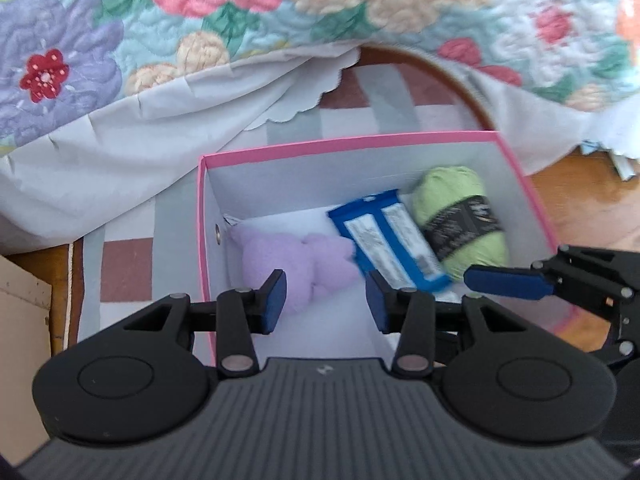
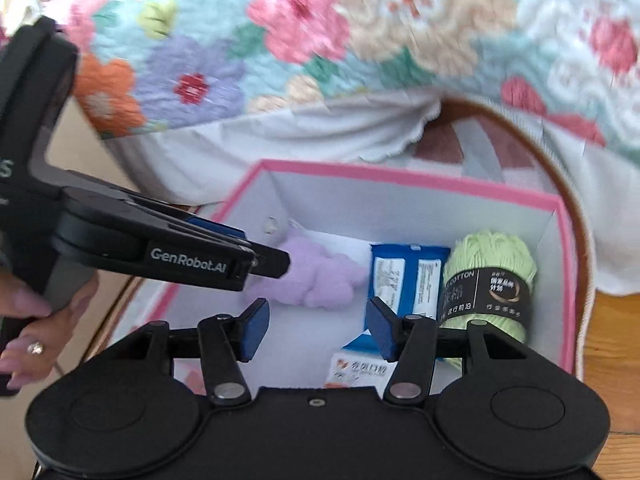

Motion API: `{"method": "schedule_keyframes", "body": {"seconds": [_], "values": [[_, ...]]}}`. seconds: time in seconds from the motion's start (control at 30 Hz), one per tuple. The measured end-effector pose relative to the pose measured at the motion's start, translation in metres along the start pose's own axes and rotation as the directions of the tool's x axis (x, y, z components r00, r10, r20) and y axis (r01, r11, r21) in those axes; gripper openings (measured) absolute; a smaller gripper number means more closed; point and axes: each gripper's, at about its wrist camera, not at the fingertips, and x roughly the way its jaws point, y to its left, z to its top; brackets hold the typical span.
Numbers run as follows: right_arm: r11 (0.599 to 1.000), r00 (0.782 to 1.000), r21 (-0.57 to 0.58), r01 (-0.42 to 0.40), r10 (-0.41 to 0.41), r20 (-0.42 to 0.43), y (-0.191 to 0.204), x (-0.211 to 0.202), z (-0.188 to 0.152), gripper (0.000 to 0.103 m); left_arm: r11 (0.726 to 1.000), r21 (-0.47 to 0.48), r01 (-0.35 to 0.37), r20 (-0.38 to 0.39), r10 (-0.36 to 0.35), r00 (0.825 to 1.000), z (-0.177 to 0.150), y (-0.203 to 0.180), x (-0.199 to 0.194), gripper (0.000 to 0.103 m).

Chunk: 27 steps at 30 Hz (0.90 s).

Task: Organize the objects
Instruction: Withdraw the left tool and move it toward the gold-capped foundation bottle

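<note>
Hovering over pink box [image 1: 352, 138], both grippers' fingers parted and empty; purple plush [image 1: 296, 266] just beyond left gripper [image 1: 326, 300], soft, light, squeezable mid-body; green yarn [image 2: 486, 280] right of right gripper [image 2: 316, 330], equally yielding, band slippery.

— what is kept in the box [image 1: 208, 216]?
— a plush toy [image 1: 296, 264] at the left, a flat packet [image 1: 384, 236] in the middle, a yarn ball [image 1: 460, 220] at the right.
— and behind the box?
— a quilt [image 1: 240, 8] is draped there.
</note>
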Motion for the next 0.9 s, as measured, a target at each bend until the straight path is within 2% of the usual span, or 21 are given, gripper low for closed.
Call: {"method": "schedule_keyframes", "body": {"seconds": [0.23,0.37,0.5,0.6,0.73,0.9], "values": [[0.996,0.999,-0.086,-0.031,0.032,0.018,0.027,-0.067,0.006,0.065,0.998,0.064,0.016,0.038,-0.019,0.999,-0.018,-0.017,-0.074,0.048],[0.995,0.999,-0.101,-0.024,0.028,0.036,0.038,-0.097,-0.002,0.067,0.992,0.125,-0.012,0.072,0.003,0.997,-0.036,-0.024,-0.105,0.054],[0.993,0.999,-0.112,-0.022,0.026,0.039,0.046,-0.121,-0.017,0.067,0.991,0.136,-0.006,0.064,-0.003,0.998,-0.058,-0.026,-0.123,0.054],[0.991,0.996,-0.131,0.014,-0.002,0.09,0.059,-0.147,-0.032,0.067,0.987,0.16,0.002,0.059,-0.012,0.998,-0.075,-0.032,-0.134,0.054],[0.992,0.992,-0.128,0.013,0.004,0.126,0.071,-0.173,-0.053,0.069,0.986,0.161,0.038,0.049,-0.047,0.998,-0.096,-0.039,-0.143,0.054],[0.994,0.995,-0.108,0.008,0.003,0.1,0.075,-0.173,-0.082,0.069,0.981,0.184,0.057,0.019,-0.061,0.998,-0.114,-0.044,-0.136,0.054]]}}
